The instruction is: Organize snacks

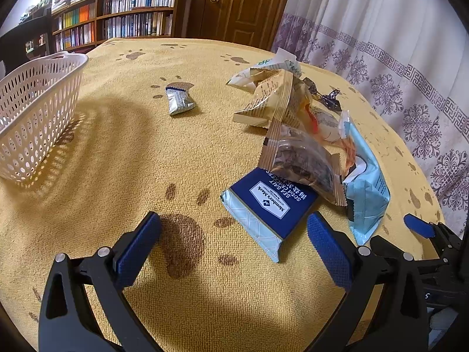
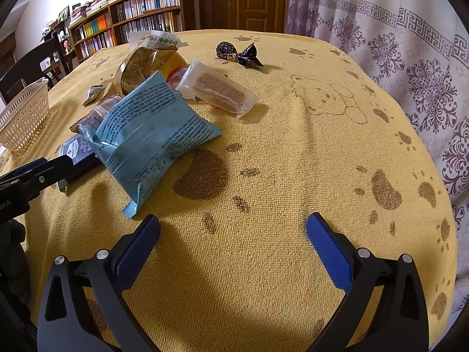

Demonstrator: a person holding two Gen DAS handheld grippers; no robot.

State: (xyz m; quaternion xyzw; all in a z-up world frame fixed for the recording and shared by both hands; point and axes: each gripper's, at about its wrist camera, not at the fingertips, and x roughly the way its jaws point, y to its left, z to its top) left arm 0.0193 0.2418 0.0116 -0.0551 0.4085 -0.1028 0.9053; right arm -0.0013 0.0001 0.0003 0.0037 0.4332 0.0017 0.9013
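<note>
Both claws spread wide, empty; my left gripper (image 1: 233, 245) could snag the nut pouch (image 1: 304, 161) lying across the soda cracker pack (image 1: 269, 208).

Desk covered by yellow paw-print towelling cloth (image 1: 123, 152). Laid directly on it: white perforated plastic basket (image 1: 35, 111) at left, small silver foil sachet (image 1: 180, 101) apart, navy cracker packet (image 1: 263, 208), dark twisted-wrapper candy (image 2: 239, 52).

Each tool (image 1: 234, 234) (image 2: 233, 234) has black arms, blue textured pads, silver screws.
</note>
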